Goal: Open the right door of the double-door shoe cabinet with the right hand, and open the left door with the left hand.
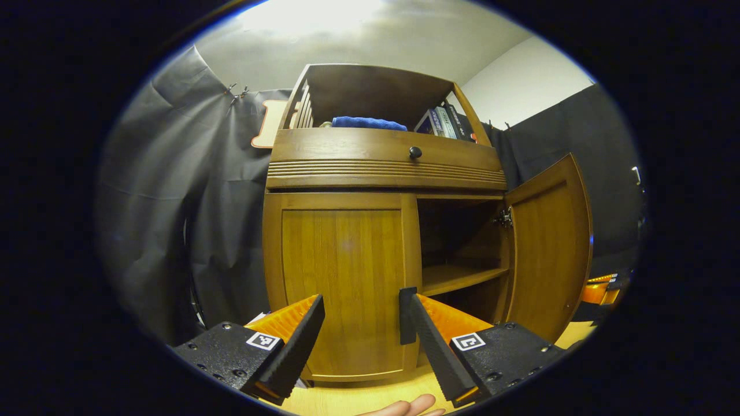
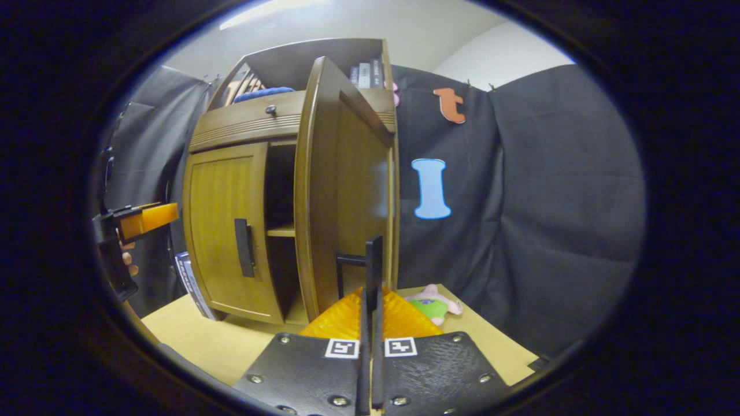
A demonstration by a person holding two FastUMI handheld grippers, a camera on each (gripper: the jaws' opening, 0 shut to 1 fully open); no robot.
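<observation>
The shoe cabinet (image 1: 381,173) stands on the pale table (image 2: 191,341). Its right door (image 2: 329,185) is swung wide open, at 12 o'clock from the right gripper (image 2: 373,254), whose fingers are pressed together around the door's dark handle (image 2: 347,261). The left door (image 1: 341,277) is closed, at 12 o'clock from the left gripper (image 1: 361,315), just ahead, its fingers spread apart and holding nothing.

Black cloth (image 2: 520,190) drapes the booth beneath a pale ceiling (image 1: 358,34); light wooden tabletop (image 2: 191,341) below.
</observation>
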